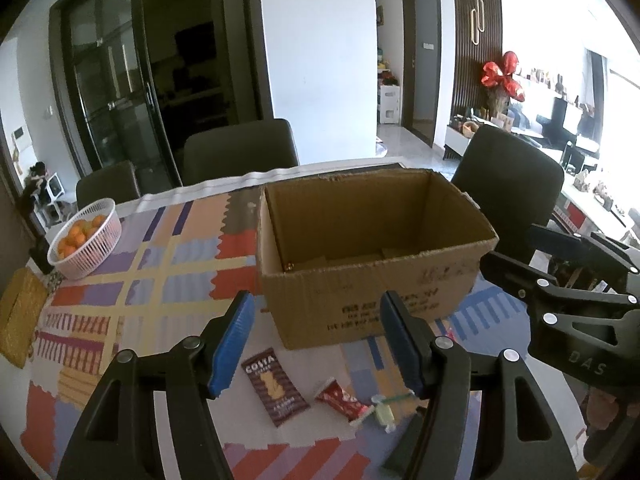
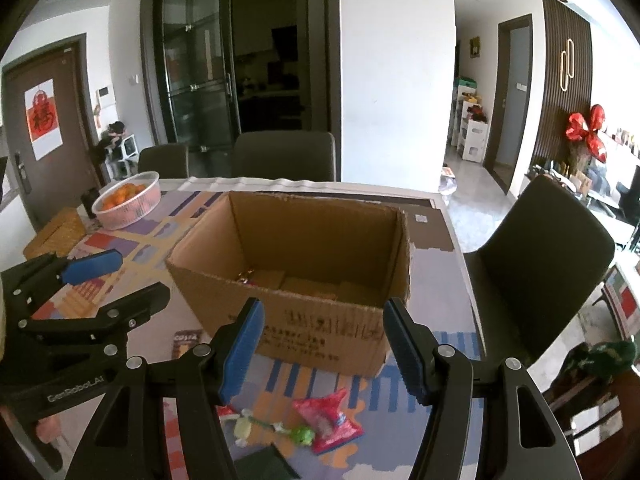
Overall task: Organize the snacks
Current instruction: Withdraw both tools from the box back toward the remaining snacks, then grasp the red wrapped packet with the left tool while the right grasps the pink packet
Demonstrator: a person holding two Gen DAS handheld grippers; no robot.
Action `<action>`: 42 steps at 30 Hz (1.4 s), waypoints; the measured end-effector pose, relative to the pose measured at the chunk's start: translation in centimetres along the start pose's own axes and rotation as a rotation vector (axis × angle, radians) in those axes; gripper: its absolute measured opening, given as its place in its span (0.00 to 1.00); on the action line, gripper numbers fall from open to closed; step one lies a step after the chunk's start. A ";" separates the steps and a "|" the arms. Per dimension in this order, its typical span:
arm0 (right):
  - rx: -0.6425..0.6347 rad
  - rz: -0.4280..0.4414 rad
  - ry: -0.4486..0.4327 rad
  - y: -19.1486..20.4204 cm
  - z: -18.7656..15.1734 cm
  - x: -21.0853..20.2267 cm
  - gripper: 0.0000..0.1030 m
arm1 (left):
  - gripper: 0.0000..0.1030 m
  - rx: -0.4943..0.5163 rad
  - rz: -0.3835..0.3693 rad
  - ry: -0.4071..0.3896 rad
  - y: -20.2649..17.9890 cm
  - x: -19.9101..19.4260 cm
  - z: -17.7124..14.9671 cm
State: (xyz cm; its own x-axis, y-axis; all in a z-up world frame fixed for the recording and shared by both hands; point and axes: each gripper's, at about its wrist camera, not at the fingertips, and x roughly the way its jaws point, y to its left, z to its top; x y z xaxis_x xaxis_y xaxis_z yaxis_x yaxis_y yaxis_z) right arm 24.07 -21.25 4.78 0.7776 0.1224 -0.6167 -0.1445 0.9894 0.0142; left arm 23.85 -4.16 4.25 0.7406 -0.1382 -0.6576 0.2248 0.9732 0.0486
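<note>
An open cardboard box (image 1: pixel 372 280) stands on the patterned tablecloth; it also shows in the right wrist view (image 2: pixel 296 280), with something small inside near its left corner. In front of it lie a brown Costa packet (image 1: pixel 276 388), a red wrapped bar (image 1: pixel 340 398) and a pale green candy (image 1: pixel 382 412). The right wrist view shows a pink-red snack bag (image 2: pixel 330 420), green candies (image 2: pixel 276 428) and the Costa packet (image 2: pixel 186 340). My left gripper (image 1: pixel 318 348) is open and empty above the snacks. My right gripper (image 2: pixel 322 350) is open and empty before the box.
A white basket of oranges (image 1: pixel 86 240) sits at the table's far left, next to a woven mat (image 1: pixel 20 316). Dark chairs (image 1: pixel 240 148) stand behind and right of the table (image 2: pixel 540 256). A dark flat object (image 2: pixel 264 466) lies near the table's front edge.
</note>
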 end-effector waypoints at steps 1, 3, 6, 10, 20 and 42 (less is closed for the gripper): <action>0.001 0.001 0.002 0.1 -0.2 -0.1 0.61 | 0.63 -0.005 0.000 0.003 0.0 -0.1 -0.2; 0.001 0.005 0.005 0.2 -0.7 -0.3 0.61 | 0.63 -0.014 -0.004 0.012 0.0 -0.3 -0.8; 0.002 0.010 0.025 0.2 -1.5 -0.2 0.61 | 0.63 -0.034 -0.010 0.033 -0.1 -0.3 -1.8; 0.001 0.013 0.047 0.2 -2.6 -0.3 0.61 | 0.63 -0.055 -0.018 0.069 -0.1 -0.1 -3.4; 0.001 0.011 0.144 0.3 -6.3 0.7 0.61 | 0.63 -0.063 -0.027 0.160 -0.4 1.4 -6.8; 0.044 0.006 0.325 -0.6 -10.5 6.7 0.61 | 0.63 -0.110 -0.094 0.359 -0.5 9.1 -9.7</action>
State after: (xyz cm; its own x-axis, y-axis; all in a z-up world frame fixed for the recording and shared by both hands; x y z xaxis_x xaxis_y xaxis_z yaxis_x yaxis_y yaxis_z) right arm 22.95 -21.88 -7.59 0.5395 0.1039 -0.8356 -0.1166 0.9920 0.0481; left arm 24.31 -4.14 -9.01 0.4469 -0.1733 -0.8776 0.1973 0.9760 -0.0922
